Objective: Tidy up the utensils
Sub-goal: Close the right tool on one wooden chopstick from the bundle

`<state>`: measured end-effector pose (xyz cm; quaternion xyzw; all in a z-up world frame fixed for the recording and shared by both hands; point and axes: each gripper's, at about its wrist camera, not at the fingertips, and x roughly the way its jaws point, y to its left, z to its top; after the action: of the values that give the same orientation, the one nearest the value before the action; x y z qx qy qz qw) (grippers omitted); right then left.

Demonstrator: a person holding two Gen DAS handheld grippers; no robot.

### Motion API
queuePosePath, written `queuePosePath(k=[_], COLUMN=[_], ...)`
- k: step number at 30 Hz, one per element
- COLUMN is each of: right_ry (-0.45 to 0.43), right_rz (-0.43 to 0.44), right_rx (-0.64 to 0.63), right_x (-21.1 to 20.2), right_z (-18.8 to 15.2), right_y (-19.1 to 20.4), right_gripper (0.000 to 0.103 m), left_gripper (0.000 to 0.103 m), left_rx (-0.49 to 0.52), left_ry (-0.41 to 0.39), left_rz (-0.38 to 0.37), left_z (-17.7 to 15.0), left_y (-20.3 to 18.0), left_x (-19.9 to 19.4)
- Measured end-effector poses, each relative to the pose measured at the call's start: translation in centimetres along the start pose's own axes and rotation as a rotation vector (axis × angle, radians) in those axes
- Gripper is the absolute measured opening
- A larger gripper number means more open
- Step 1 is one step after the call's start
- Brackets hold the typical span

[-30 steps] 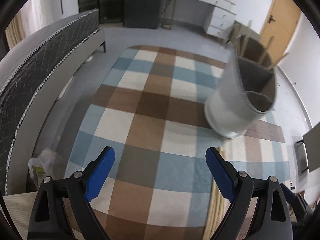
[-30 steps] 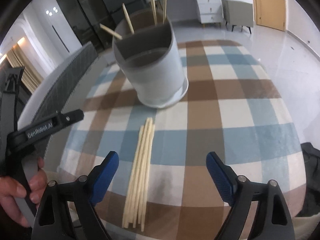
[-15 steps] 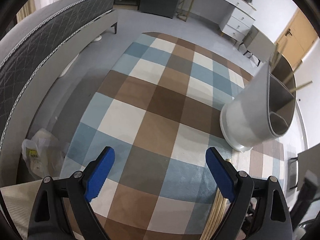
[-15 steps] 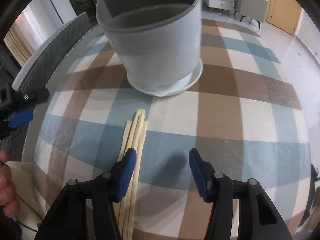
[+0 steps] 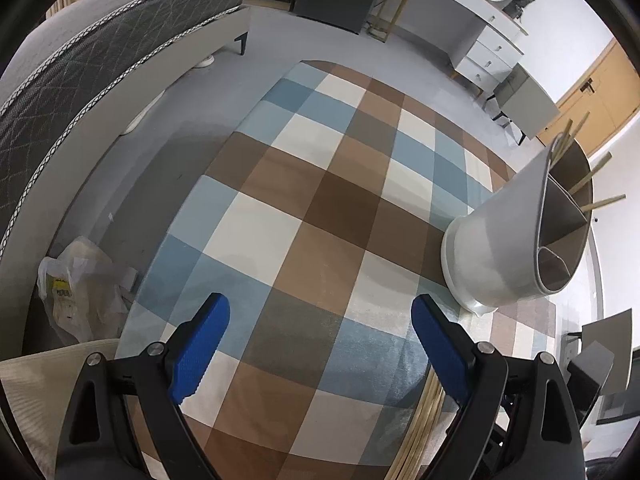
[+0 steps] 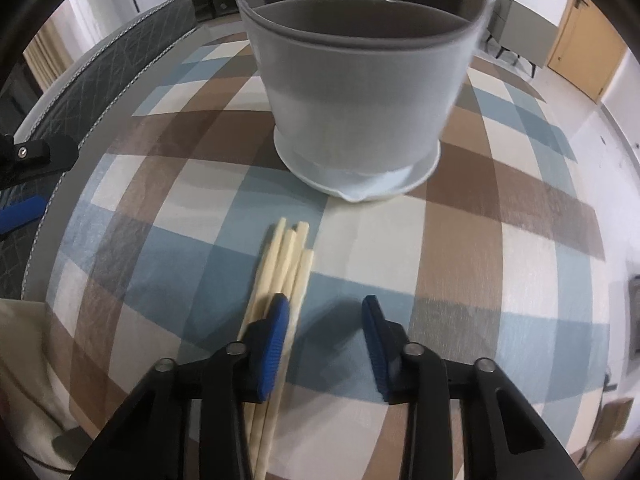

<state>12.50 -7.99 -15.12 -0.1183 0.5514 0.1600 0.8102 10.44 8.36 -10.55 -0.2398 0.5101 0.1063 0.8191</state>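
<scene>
A bundle of pale wooden chopsticks (image 6: pixel 288 264) lies on the checked tablecloth (image 6: pixel 460 248), in front of a grey divided utensil holder (image 6: pixel 360 92). My right gripper (image 6: pixel 325 322) hangs low over the bundle with its jaws closing. Its left pad (image 6: pixel 276 336) lies over the bundle, and only the rightmost stick edges into the gap; neither pad presses on a stick. In the left wrist view the holder (image 5: pixel 508 248) stands at the right with several chopsticks (image 5: pixel 596 176) sticking out of it. My left gripper (image 5: pixel 320 344) is open over bare cloth, and the bundle (image 5: pixel 420 432) shows behind its right finger.
A grey quilted bed (image 5: pixel 80 80) runs along the left of the table. A plastic bag (image 5: pixel 76 288) lies on the floor beside it. A white dresser (image 5: pixel 480 32) and a wooden door (image 5: pixel 600 92) stand at the back. A cream cloth (image 6: pixel 24 360) lies at the near left.
My right gripper has come down and forward onto the chopstick bundle, and its jaws have narrowed a lot. My left gripper has rolled and shifted, so the holder sits further right in its view.
</scene>
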Motion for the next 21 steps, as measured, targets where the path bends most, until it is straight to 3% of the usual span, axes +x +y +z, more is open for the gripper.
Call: queuePosePath(k=[14, 21], right_ry=[0.045, 0.077], right_rz=[-0.057, -0.040], right_rx=[-0.044, -0.011], right_x=[0.8, 1.3], right_z=[1.4, 2.1], right_y=[1.1, 0.8], right_gripper=[0.023, 0.022], left_gripper=[0.089, 0.089], left_rx=[-0.039, -0.072], left_ry=[-0.008, 0.018], left_rz=[0.012, 0.014], left_z=[0.4, 0.4], left_y=[0.8, 1.5], left_x=[-0.5, -0.1])
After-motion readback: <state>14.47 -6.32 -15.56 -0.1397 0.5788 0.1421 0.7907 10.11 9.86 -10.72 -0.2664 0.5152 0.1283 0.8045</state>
